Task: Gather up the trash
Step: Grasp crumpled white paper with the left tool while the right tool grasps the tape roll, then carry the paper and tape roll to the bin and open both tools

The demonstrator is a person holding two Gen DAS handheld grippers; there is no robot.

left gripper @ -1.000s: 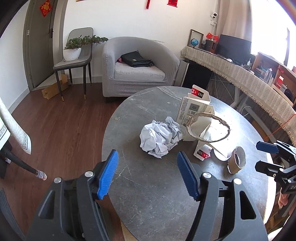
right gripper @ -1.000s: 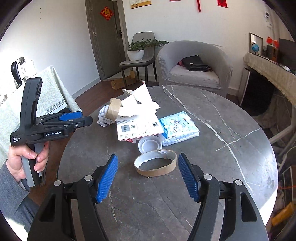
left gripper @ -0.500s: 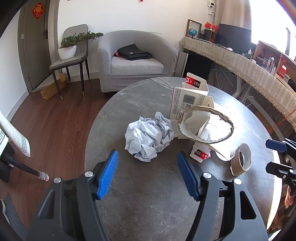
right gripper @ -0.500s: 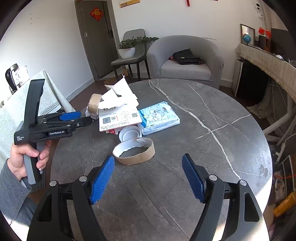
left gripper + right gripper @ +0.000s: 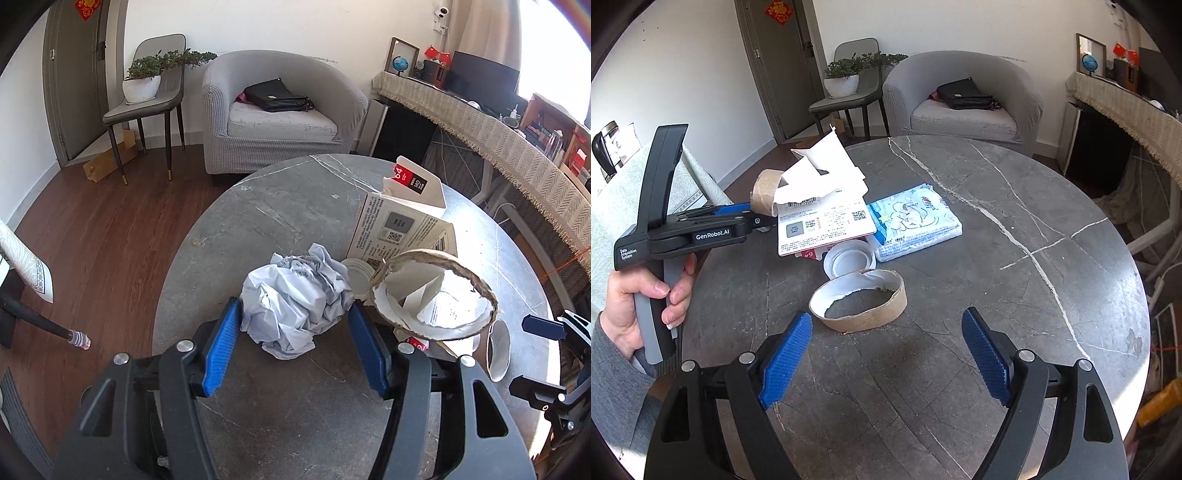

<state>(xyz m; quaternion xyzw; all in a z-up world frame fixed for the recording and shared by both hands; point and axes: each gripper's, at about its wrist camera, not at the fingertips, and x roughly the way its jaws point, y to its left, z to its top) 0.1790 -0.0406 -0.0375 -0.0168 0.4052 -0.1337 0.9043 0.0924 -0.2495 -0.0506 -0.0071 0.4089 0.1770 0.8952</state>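
A crumpled ball of pale paper (image 5: 295, 302) lies on the grey marble table (image 5: 280, 210). My left gripper (image 5: 295, 347) reaches round the ball with its jaws closing. The blue pads (image 5: 221, 343) stand right at its two sides, and the ball looks unsquashed. In the right wrist view a hand (image 5: 639, 306) holds that left gripper (image 5: 753, 218) low over the table's left side. My right gripper (image 5: 886, 358) has its jaws opening wide with nothing between them. A torn cardboard ring (image 5: 858, 306) lies just ahead of it.
A cardboard tape core (image 5: 432, 295), a white printed box (image 5: 399, 225) and torn white paper (image 5: 823, 166) crowd beside the ball. A white lid (image 5: 849, 262) and a blue tissue pack (image 5: 916, 225) lie mid-table. A grey armchair (image 5: 280, 114) and a chair with a plant (image 5: 147, 96) stand beyond.
The left gripper came forward until the crumpled paper sat between its pads, and its jaws narrowed. The right gripper's jaws spread wider and it stayed near the cardboard ring.
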